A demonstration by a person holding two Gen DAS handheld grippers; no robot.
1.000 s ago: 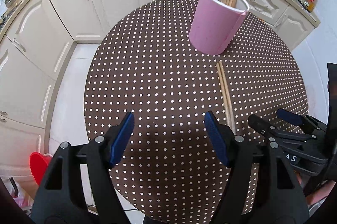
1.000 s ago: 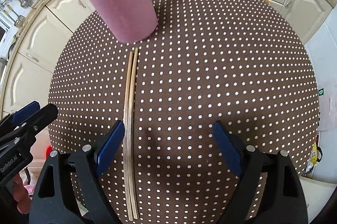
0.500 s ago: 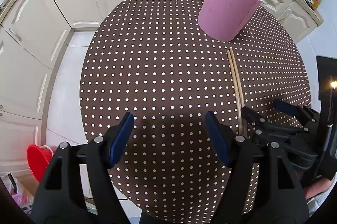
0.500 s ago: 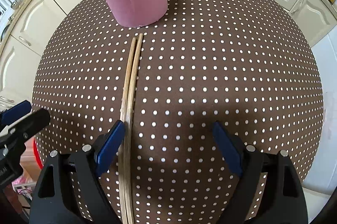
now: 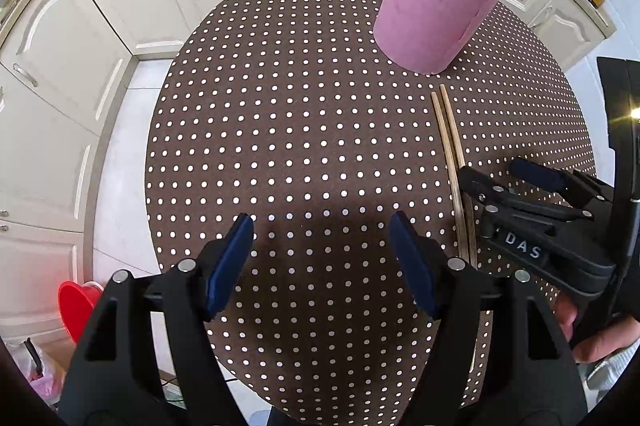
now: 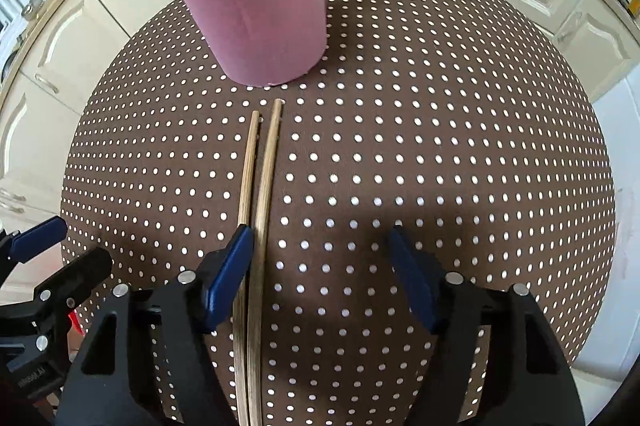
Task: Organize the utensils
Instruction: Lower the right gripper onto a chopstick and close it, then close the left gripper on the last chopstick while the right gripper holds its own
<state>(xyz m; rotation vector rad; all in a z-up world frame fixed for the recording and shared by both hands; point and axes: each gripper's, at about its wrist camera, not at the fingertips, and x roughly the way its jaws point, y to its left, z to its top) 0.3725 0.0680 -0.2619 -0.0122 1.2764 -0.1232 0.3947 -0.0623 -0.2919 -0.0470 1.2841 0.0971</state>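
Right gripper (image 6: 320, 266) jaws closing, nothing pinched yet; pair of wooden chopsticks (image 6: 256, 193) flat on dotted table (image 6: 440, 153), just inside left pad. Pink cup (image 6: 256, 9) ahead, holding more sticks. Left gripper (image 5: 320, 250) gaping, empty, chopsticks off to its right.

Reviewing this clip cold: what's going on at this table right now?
A person holds a gripper in each hand over a round polka-dot table. A pink cup already holds several chopsticks. Two more chopsticks lie side by side just in front of it. The right gripper is down over them, jaws closing, one chopstick between its fingers, not yet pinched. The left gripper hangs open and empty nearby.
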